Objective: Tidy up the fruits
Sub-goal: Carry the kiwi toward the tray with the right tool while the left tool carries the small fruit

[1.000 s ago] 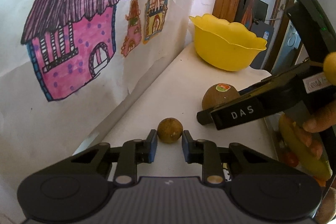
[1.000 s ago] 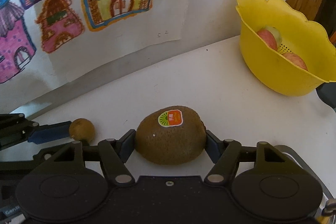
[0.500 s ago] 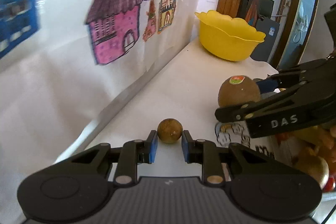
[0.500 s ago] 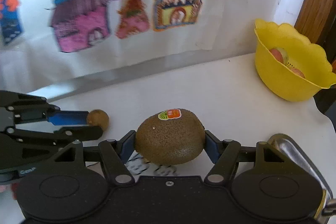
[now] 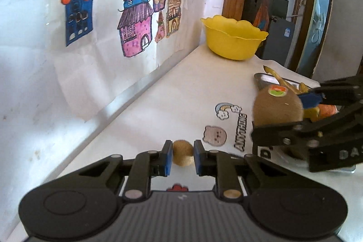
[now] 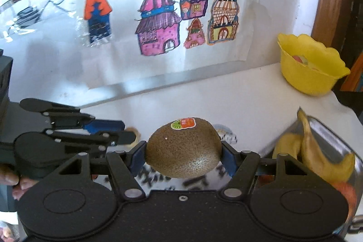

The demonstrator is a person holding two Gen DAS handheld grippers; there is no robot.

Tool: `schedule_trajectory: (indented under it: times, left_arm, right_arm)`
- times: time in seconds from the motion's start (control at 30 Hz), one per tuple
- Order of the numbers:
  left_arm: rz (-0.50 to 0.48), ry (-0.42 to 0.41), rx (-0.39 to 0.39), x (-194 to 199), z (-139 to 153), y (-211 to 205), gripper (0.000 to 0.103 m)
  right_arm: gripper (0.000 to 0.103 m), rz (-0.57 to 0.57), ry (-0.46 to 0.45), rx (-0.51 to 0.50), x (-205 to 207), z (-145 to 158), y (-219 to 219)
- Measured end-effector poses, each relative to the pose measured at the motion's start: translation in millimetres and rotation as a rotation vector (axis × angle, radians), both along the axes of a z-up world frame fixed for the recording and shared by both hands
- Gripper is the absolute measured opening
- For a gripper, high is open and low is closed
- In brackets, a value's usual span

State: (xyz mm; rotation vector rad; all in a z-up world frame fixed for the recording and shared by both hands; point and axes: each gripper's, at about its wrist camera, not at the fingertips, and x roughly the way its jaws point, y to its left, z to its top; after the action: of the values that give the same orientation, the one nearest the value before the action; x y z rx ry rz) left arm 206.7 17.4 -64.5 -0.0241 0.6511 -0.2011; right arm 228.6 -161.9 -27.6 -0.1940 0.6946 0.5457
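1. While the white surface (image 5: 181, 87) carries a yellow bowl (image 5: 233, 42) at its far end, a metal tray (image 6: 335, 140) of bananas (image 6: 317, 158) sits nearer.
2. The right gripper (image 6: 182, 154) clamps its fingers on a stickered kiwi (image 6: 182, 147), held above the surface.
3. The left gripper (image 5: 182, 157) pinches a small brown round fruit (image 5: 182, 152) between its fingers.

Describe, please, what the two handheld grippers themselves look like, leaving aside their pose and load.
Both are black plastic. The left gripper has a ribbed grey base, two round caps, linkage arms with silver and brass-coloured pivot pins, and blue pads on its fingers. The right gripper matches, with a speckled black base, blue pads and white lettering "DAS" on its side. No cables or sleeves are visible.
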Motion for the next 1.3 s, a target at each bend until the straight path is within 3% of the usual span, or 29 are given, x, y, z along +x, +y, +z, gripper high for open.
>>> schedule_trajectory:
  times: [0.27, 0.47, 0.67, 1.0, 1.13, 1.2, 1.27, 1.3]
  left_arm:
    - [-0.021, 0.008, -0.008, -4.7, -1.5, 2.6, 0.021]
    - [-0.037, 0.043, 0.007, 9.0, -9.5, -4.0, 0.021]
    - [-0.022, 0.019, -0.002, 16.4, -14.3, -4.3, 0.021]
    - [-0.012, -0.018, 0.038, 53.3, -6.4, -9.4, 0.049]
    - [-0.062, 0.004, 0.059, 74.6, -8.1, -20.1, 0.047]
    - [-0.098, 0.031, 0.059, 75.7, -13.7, -23.5, 0.038]
    - [-0.103, 0.001, 0.080, 69.2, -17.2, -25.6, 0.035]
    - [-0.104, 0.001, 0.072, 67.4, -16.9, -24.7, 0.027]
  right_arm:
    - [0.069, -0.016, -0.037, 0.014, -28.2, -3.7, -8.5]
    - [0.069, -0.020, -0.064, 0.029, -28.6, -10.5, -10.2]
    - [0.069, -0.035, -0.066, 0.044, -28.9, -17.1, -15.9]
    - [0.069, -0.049, -0.083, 0.051, -26.2, -20.2, -18.0]
    - [0.069, -0.072, -0.068, 0.073, -16.3, -26.4, -21.1]
    - [0.069, -0.079, -0.066, 0.081, -13.5, -29.2, -22.1]
    - [0.069, -0.078, -0.067, 0.087, -11.7, -30.8, -21.6]
    - [0.069, -0.078, -0.065, 0.093, -10.5, -31.6, -21.2]
